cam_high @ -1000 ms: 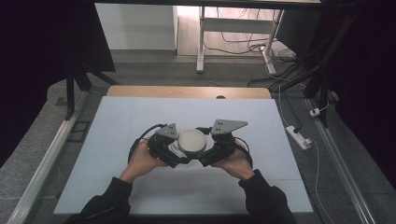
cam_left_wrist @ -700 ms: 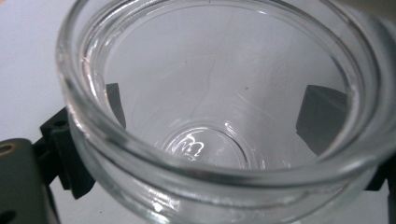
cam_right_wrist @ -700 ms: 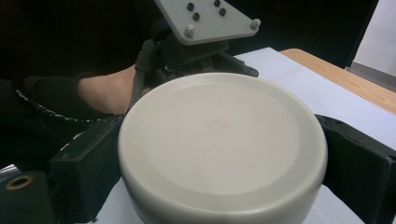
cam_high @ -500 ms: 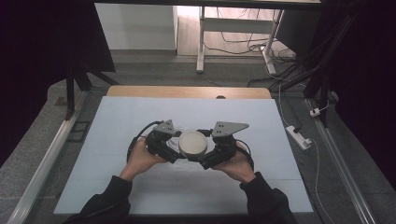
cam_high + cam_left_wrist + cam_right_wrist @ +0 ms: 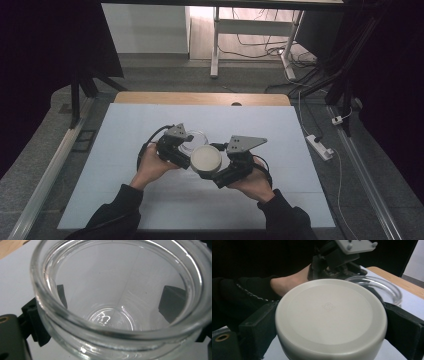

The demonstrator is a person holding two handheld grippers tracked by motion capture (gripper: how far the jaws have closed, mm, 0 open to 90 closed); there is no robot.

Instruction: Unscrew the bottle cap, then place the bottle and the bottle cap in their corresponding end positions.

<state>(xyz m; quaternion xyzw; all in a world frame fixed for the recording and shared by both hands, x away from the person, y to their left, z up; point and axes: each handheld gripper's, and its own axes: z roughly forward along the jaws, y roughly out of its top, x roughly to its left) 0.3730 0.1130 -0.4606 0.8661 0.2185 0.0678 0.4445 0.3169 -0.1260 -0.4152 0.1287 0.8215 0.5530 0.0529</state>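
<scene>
Bare bench [image 5: 150, 210] all round; only the open glass jar [image 5: 192, 140] and round lid [image 5: 206, 159], close together mid-bench, blocking passage.

1. The table [image 5: 150, 210] is covered by a pale blue-white sheet [image 5: 280, 200] that reaches almost every edge.
2. Beyond the sheet's far edge, a strip of bare wood [image 5: 200, 98] shows along the tabletop.
3. A small dark notch [image 5: 236, 104] sits in that wooden strip, just at the sheet's far edge, near its middle.
4. A faint crease [image 5: 300, 191] crosses the sheet from side to side, close to its near edge.
5. Whether the glass jar [image 5: 192, 139] above the sheet's middle rests on it cannot be told.
</scene>
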